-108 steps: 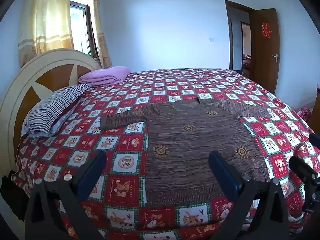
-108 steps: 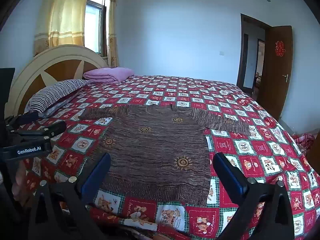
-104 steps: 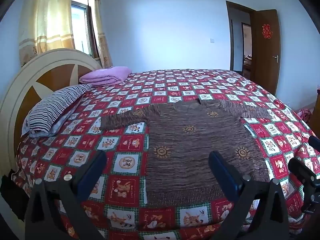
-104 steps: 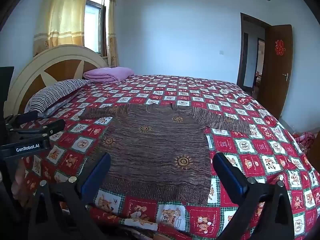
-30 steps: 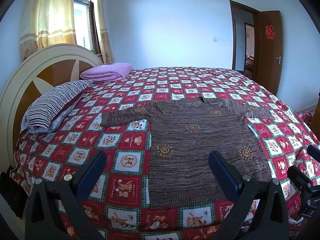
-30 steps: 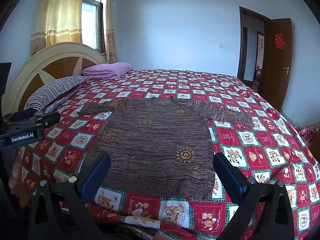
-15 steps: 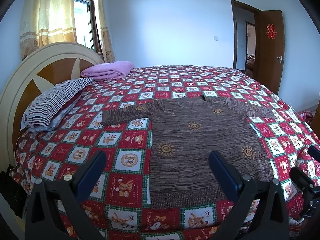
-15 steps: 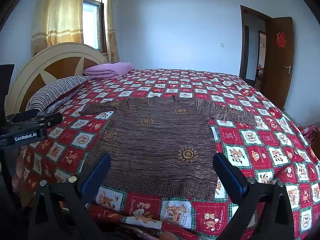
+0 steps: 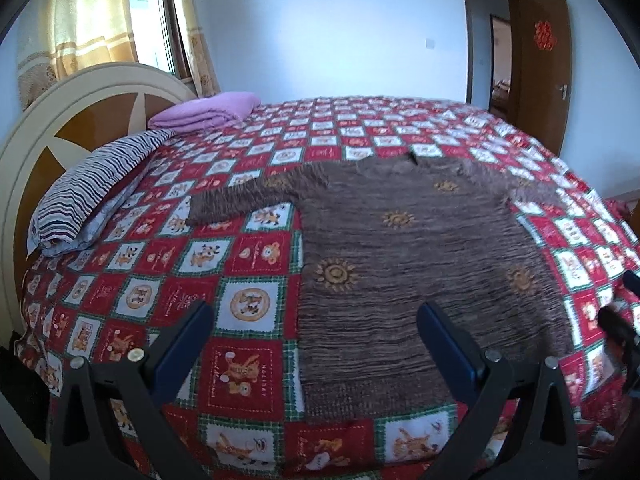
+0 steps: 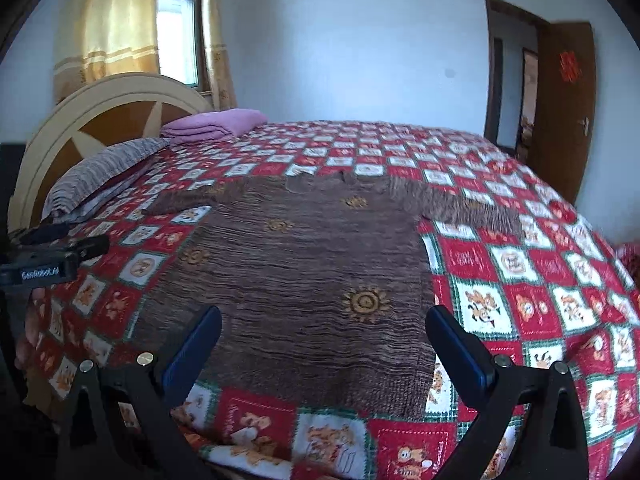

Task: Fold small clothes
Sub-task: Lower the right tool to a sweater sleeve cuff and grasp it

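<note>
The left gripper is held level, its two blue-padded fingers spread wide with nothing between them. The right gripper is held alongside in the same pose, jaws parted and empty. A hand is glimpsed at the left edge of the right wrist view.

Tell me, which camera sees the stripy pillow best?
The left wrist view: the striped pillow shows sharp stripes and its whole length by the headboard. The right wrist view shows it smaller and blurred at the edge.
</note>
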Demonstrator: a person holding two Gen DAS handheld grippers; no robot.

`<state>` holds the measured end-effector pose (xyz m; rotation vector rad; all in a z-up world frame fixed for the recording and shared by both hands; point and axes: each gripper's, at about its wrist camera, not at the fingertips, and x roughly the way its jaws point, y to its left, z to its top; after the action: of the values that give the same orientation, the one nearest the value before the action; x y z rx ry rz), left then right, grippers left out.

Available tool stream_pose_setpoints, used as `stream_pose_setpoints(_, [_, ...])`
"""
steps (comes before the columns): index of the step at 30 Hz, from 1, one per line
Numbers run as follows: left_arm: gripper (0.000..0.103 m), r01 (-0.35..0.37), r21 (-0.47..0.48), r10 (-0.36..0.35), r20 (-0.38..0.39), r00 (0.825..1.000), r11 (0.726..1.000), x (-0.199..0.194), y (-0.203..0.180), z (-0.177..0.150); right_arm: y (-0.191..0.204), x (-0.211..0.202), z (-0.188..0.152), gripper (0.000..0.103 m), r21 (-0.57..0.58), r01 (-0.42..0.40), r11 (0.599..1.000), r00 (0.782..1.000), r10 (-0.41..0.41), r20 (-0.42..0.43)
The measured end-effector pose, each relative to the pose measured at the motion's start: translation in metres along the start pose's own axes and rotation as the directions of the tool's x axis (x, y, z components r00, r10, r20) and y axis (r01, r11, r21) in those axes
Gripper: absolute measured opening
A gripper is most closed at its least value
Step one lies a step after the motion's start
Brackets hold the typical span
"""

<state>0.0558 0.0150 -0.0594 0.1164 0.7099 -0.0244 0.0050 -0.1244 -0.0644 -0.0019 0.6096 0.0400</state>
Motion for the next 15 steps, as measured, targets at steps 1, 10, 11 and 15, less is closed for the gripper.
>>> stream_pose_setpoints(1, [0.103, -0.001, 0.006, 0.001, -0.006, 1.0, 1.0, 0.005, -0.001, 0.001, -0.008, 0.008, 0.0, 0.102, 0.017, 0.01, 1.0, 1.0, -0.01, -0.013])
stream_pose_setpoints(10, [0.103, -0.012, 0.073, 0.016, -0.05, 0.999, 0.997, 0.059, -0.015, 0.021, -0.073, 0.066, 0.004, 0.102, 0.156, 0.062, 0.986, 0.994, -0.047, -0.098])
stream_pose_setpoints(11, [0.103, -0.009, 0.075, 0.014, -0.055, 0.998, 0.997, 0.069, -0.017, 0.026, -0.078, 0.071, 0.005, 0.102, 0.168, 0.068, 0.983, 0.993, -0.05, -0.106])
stream_pose_setpoints(15, [0.103, 0.0, 0.064, 0.005, -0.068, 0.998, 0.998, 0.096, -0.02, 0.039, -0.102, 0.097, 0.01, 0.102, 0.206, 0.093, 0.974, 0.988, -0.065, -0.137])
